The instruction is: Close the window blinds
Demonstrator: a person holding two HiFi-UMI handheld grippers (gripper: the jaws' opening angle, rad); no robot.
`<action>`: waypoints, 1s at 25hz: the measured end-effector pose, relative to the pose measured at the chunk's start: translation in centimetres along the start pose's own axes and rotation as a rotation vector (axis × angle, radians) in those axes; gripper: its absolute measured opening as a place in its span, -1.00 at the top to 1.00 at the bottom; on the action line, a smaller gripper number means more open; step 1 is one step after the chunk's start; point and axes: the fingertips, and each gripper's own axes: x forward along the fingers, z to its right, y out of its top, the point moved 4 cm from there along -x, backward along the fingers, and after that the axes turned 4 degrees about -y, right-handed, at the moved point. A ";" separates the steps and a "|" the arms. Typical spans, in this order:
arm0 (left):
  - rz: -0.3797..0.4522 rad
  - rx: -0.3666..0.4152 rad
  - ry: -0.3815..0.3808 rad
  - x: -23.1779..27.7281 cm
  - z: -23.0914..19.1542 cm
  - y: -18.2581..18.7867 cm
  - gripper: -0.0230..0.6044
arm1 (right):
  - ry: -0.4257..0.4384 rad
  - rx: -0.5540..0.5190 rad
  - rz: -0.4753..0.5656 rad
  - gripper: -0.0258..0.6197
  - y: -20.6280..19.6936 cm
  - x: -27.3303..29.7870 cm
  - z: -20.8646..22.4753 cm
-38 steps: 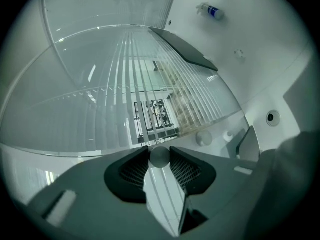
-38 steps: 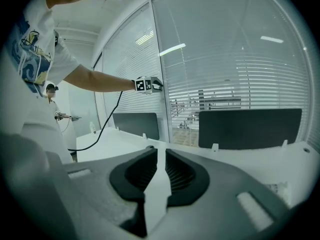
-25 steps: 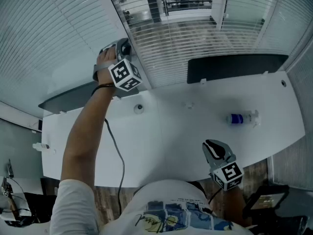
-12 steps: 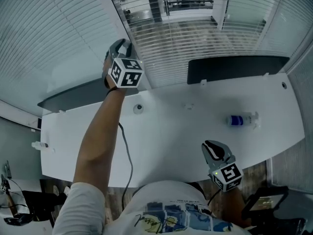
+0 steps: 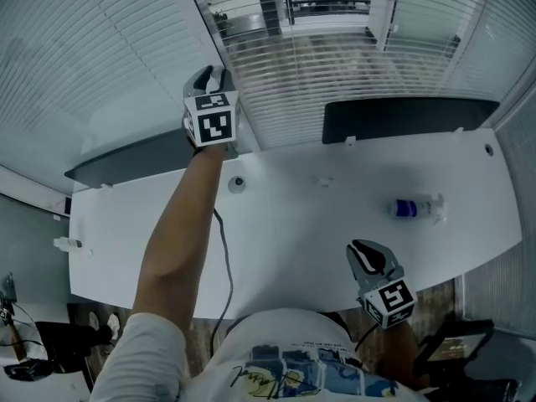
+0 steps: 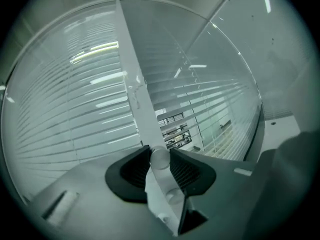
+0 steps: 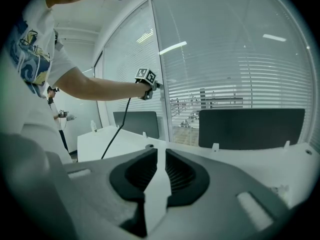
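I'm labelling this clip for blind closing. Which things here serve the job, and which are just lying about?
Job: blinds; wand, clamped in the left gripper.
Lying about: bottle; dark desk panel; desk; right gripper, empty.

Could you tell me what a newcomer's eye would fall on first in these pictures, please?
Most striking is the outstretched arm holding the left gripper up at the window post, its jaws clamped on the clear blind wand, with slatted blinds either side. A small blue-labelled bottle lies on the white desk, right of centre.
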 end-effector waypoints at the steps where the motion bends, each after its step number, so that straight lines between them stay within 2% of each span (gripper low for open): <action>1: 0.003 -0.032 -0.001 0.0 0.0 -0.1 0.54 | 0.002 0.000 0.001 0.81 -0.1 0.1 0.2; 5: 0.009 -0.163 -0.016 0.2 -0.2 -0.5 0.54 | 0.014 -0.001 0.008 0.81 0.1 0.4 0.5; 16: 0.024 -0.441 -0.058 0.1 -0.5 -0.8 0.54 | 0.040 -0.011 0.006 0.81 -0.3 0.9 1.3; 19: 0.017 -0.457 -0.066 0.3 -0.6 -0.9 0.54 | 0.052 -0.008 0.008 0.81 -0.1 1.2 1.5; 25: 0.001 -0.421 -0.061 0.1 -0.4 -0.7 0.53 | 0.071 -0.002 0.015 0.81 -0.3 1.1 2.1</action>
